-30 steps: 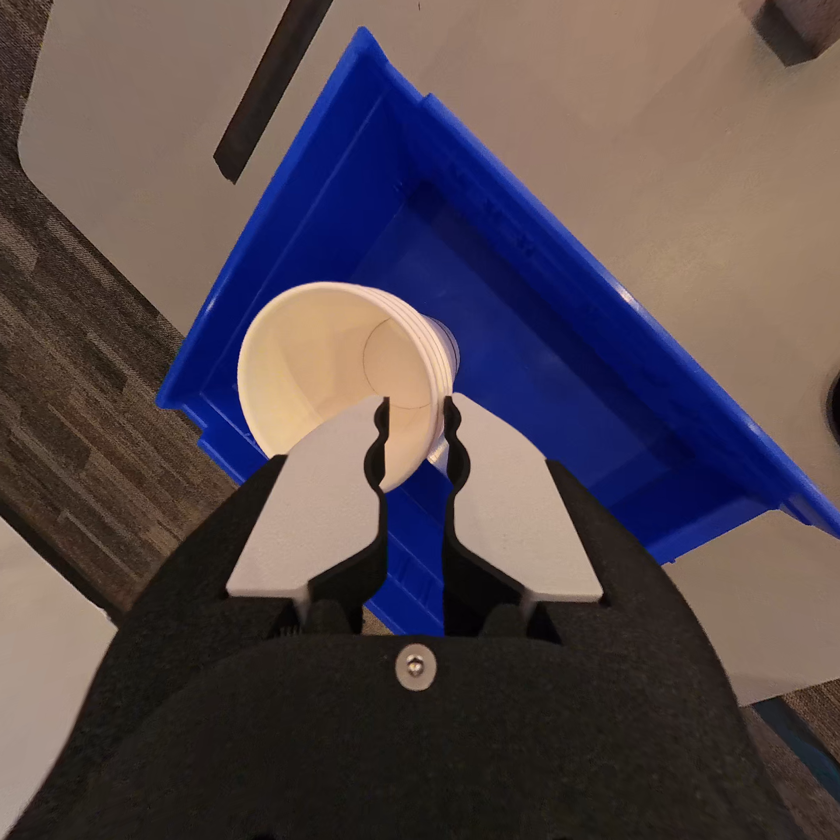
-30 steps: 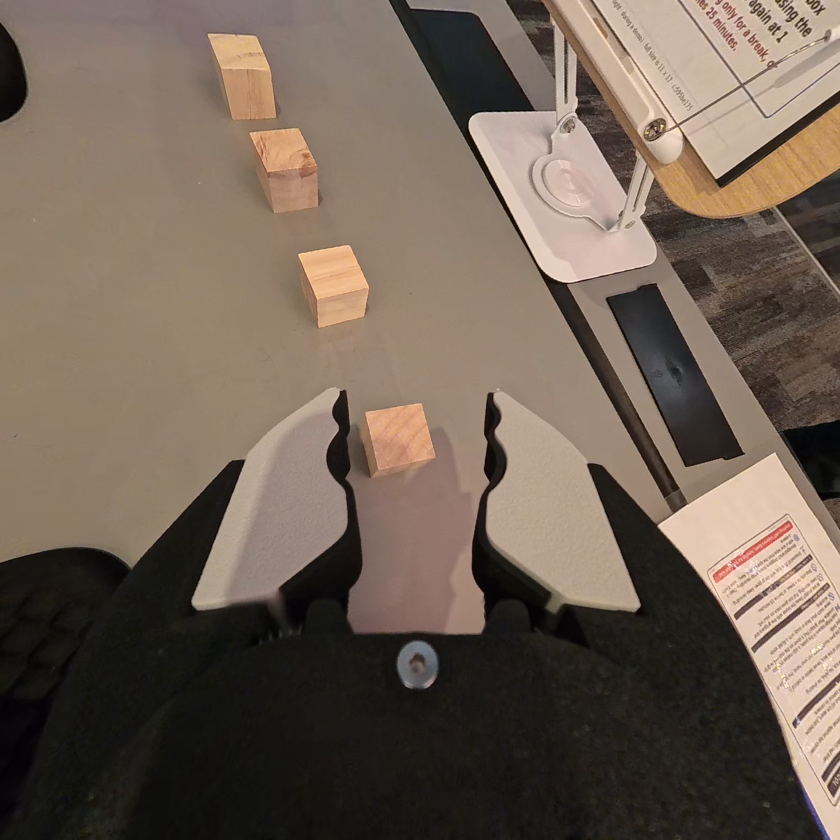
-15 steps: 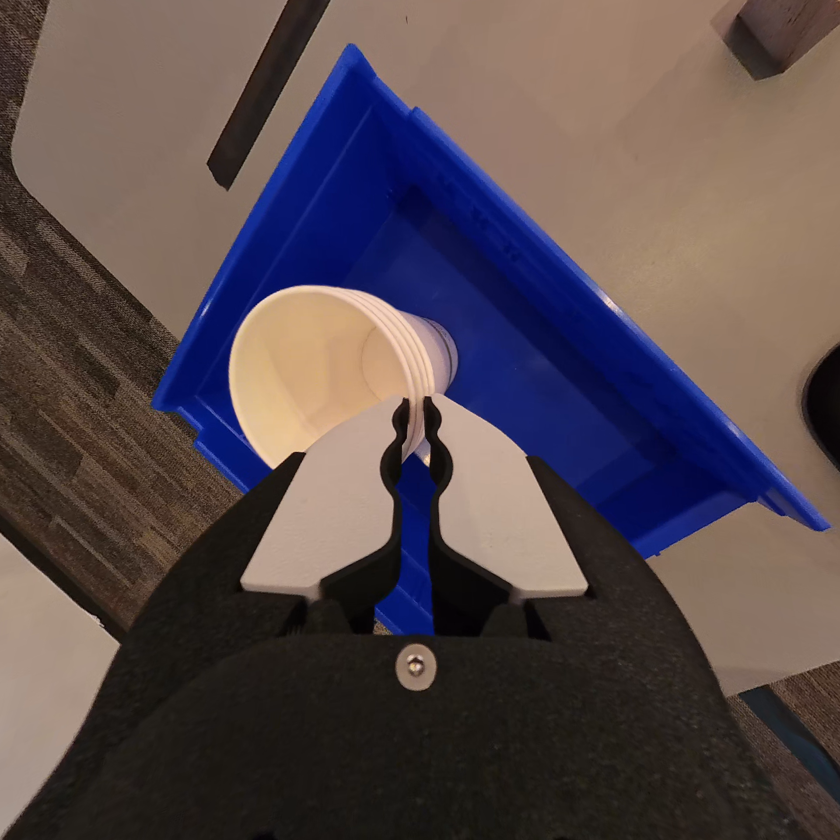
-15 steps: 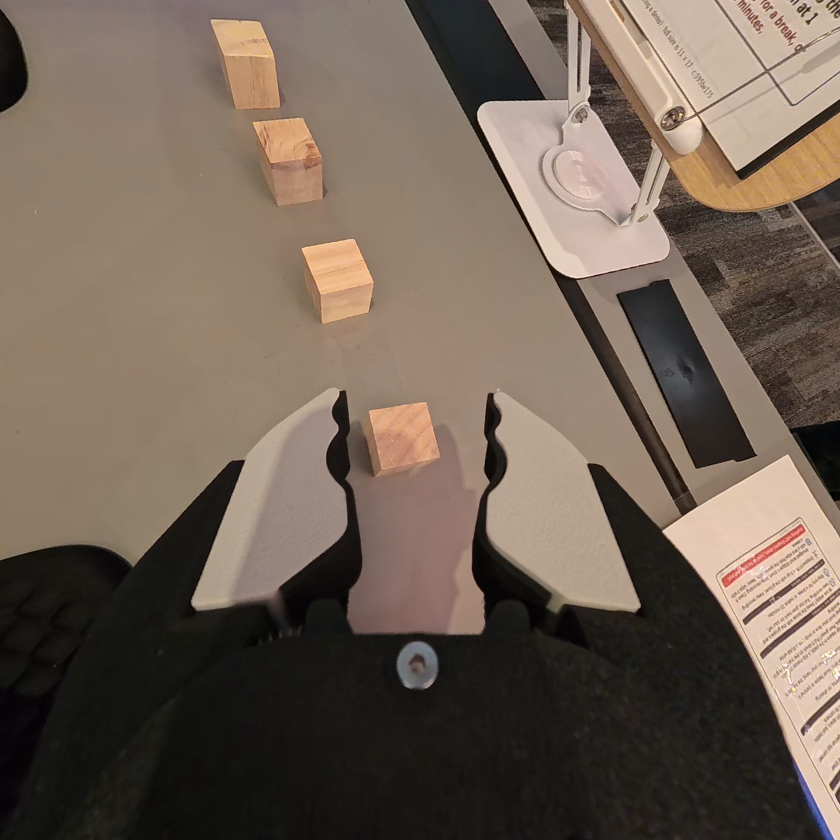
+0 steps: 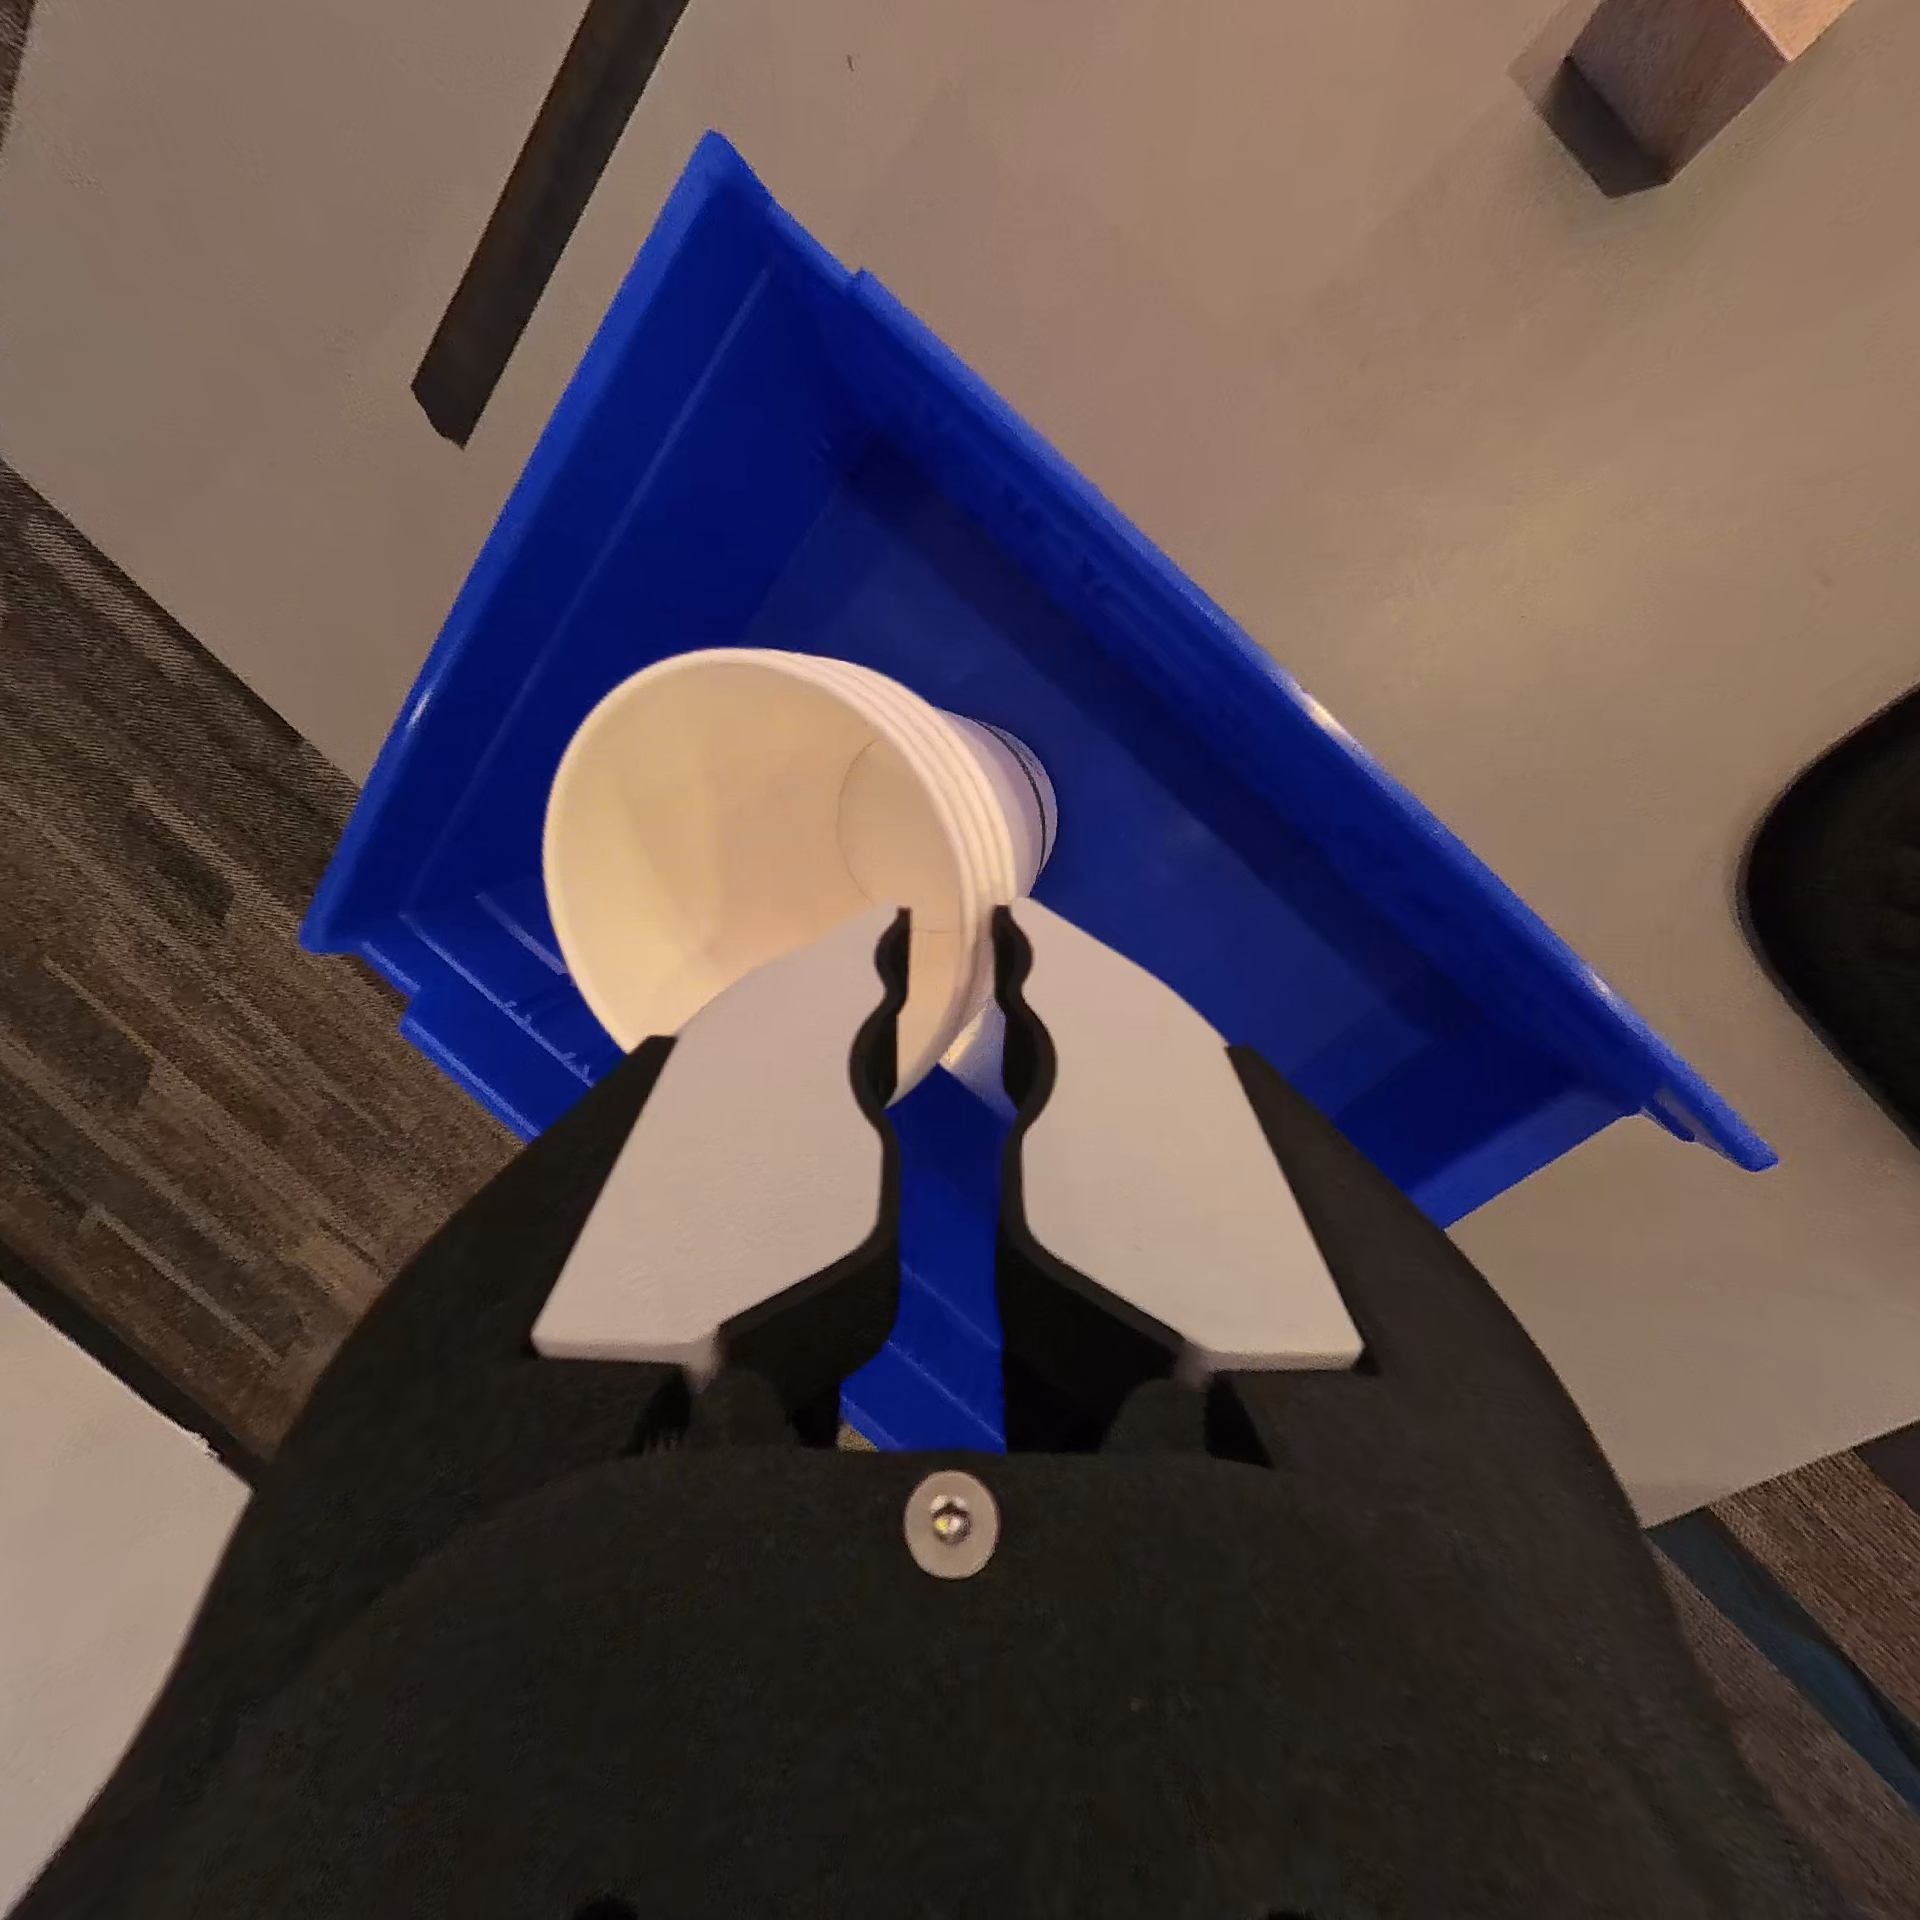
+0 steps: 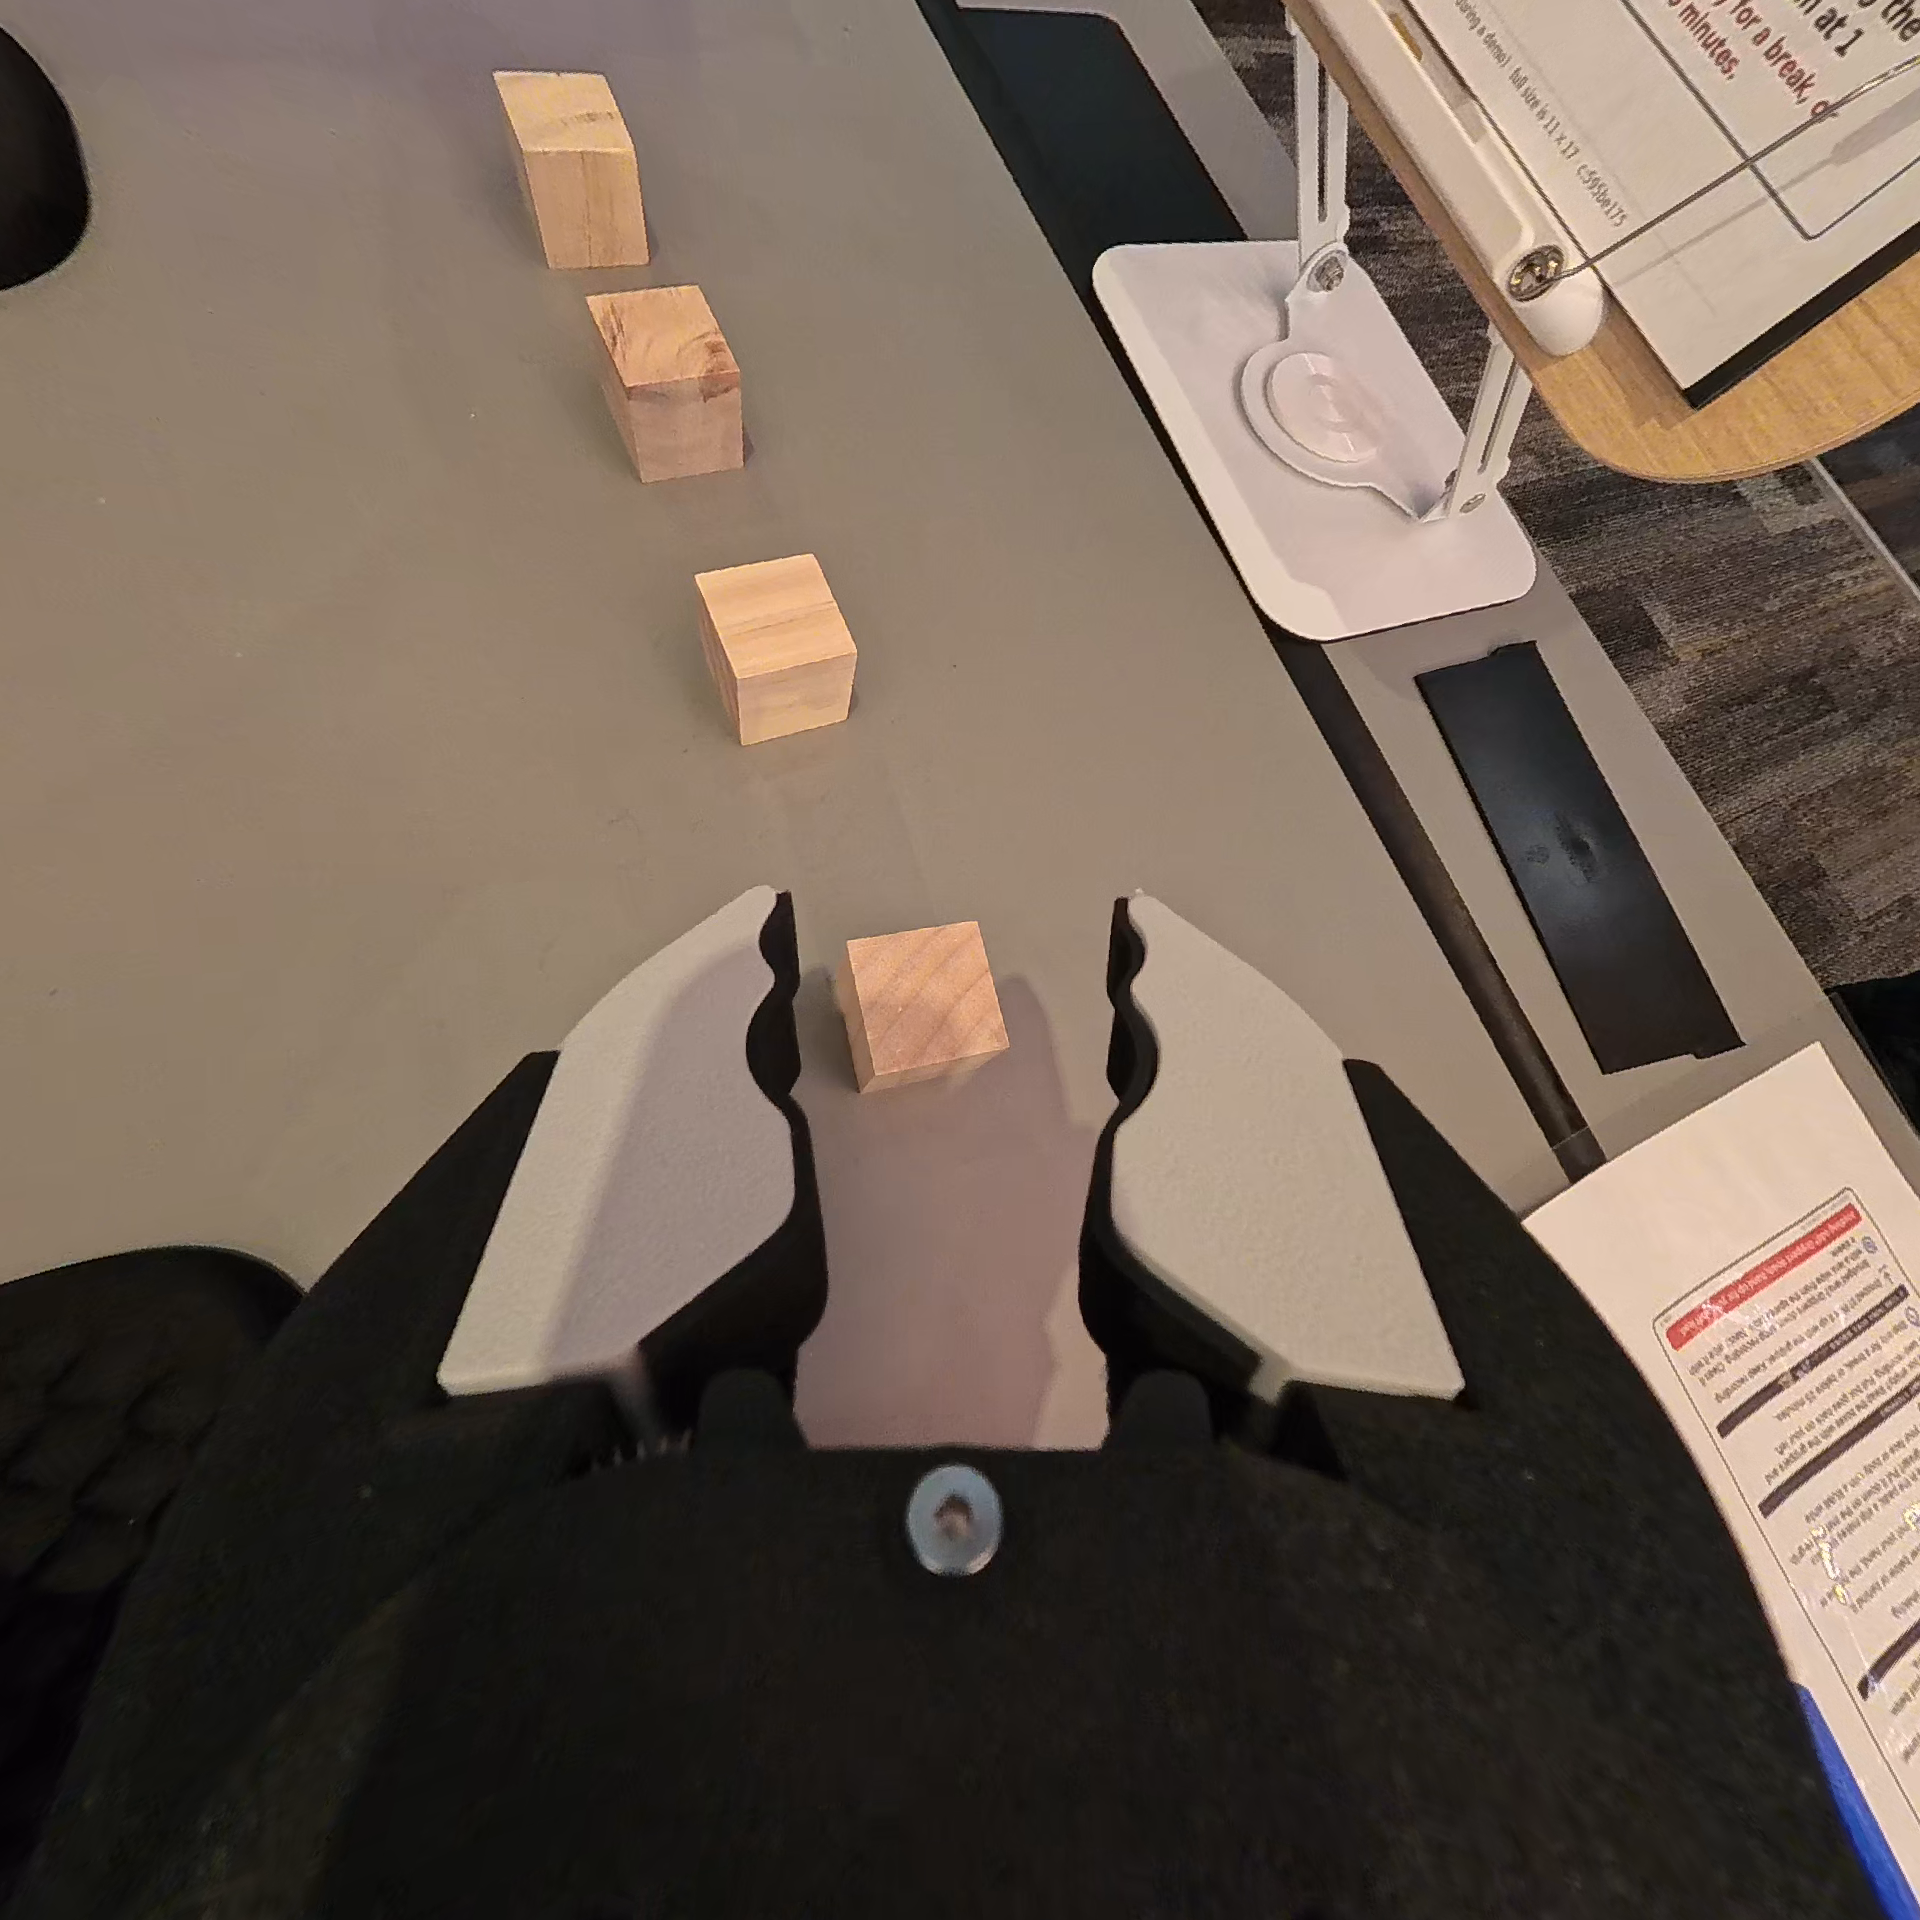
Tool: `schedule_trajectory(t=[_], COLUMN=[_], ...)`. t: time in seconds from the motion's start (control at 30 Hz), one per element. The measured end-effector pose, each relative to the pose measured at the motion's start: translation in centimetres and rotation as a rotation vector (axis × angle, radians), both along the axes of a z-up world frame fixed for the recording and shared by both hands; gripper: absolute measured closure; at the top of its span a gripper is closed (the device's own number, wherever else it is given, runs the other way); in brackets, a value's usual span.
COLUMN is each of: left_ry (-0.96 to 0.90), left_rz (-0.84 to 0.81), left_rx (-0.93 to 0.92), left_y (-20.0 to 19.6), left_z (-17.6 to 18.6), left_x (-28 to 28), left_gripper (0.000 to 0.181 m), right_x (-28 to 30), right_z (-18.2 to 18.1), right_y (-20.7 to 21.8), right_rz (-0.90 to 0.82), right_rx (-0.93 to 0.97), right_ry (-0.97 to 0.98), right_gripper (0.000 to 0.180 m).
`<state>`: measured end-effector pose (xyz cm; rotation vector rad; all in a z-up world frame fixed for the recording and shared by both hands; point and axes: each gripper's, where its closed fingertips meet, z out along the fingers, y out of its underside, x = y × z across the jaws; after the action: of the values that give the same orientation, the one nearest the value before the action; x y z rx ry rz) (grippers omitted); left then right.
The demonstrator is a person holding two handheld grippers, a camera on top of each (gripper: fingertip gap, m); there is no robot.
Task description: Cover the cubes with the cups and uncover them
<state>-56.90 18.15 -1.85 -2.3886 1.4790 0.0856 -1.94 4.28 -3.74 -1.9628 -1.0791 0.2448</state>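
Fingers (image 5: pixel 1101 1049) on my left gripper (image 5: pixel 948 925) are squeezed in close on the rim of a stack of white paper cups (image 5: pixel 790 842). The stack lies on its side with its open mouth facing me, over a blue bin (image 5: pixel 1195 644) that sits on the tabletop (image 5: pixel 1351 312). Only my left camera shows the cups and the bin. Far up in its corner I see one wooden block (image 5: pixel 1683 94), partly cut off.

My right gripper (image 6: pixel 951 914) has its fingers (image 6: pixel 665 1122) spread wide, holding nothing. Only this camera shows the row of four wooden cubes on the tabletop (image 6: pixel 260 675). The nearest cube (image 6: pixel 923 1006) sits between my fingertips, not touching them. Past it stand a second cube (image 6: pixel 777 646), a third cube (image 6: pixel 670 382) and the farthest cube (image 6: pixel 574 166), each apart from the next. Off to the right are a white stand (image 6: pixel 1320 447) and a printed paper sheet (image 6: pixel 1766 1403).
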Motion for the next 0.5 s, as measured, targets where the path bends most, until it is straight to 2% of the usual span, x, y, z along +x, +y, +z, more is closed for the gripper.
schedule_trajectory(t=[0.1, 0.37, 0.5], left_ry=[-0.003, -0.041, -0.042], left_rz=[0.001, -0.004, 0.001], left_rx=[-0.008, -0.042, -0.042], left_y=[-0.08, -0.53, -0.45], left_z=[-0.02, 0.16, 0.04], left_x=[0.17, 0.83, 0.89], left_gripper=[0.163, 0.176, 0.173], right_x=[0.03, 0.11, 0.1], right_z=[-0.04, 0.07, 0.05], right_y=[-0.05, -0.11, -0.2], right_rz=[0.001, 0.001, 0.004], right_rx=[-0.002, 0.0, -0.002], right_ry=[-0.001, 0.003, 0.002], right_gripper=[0.123, 0.123, 0.123])
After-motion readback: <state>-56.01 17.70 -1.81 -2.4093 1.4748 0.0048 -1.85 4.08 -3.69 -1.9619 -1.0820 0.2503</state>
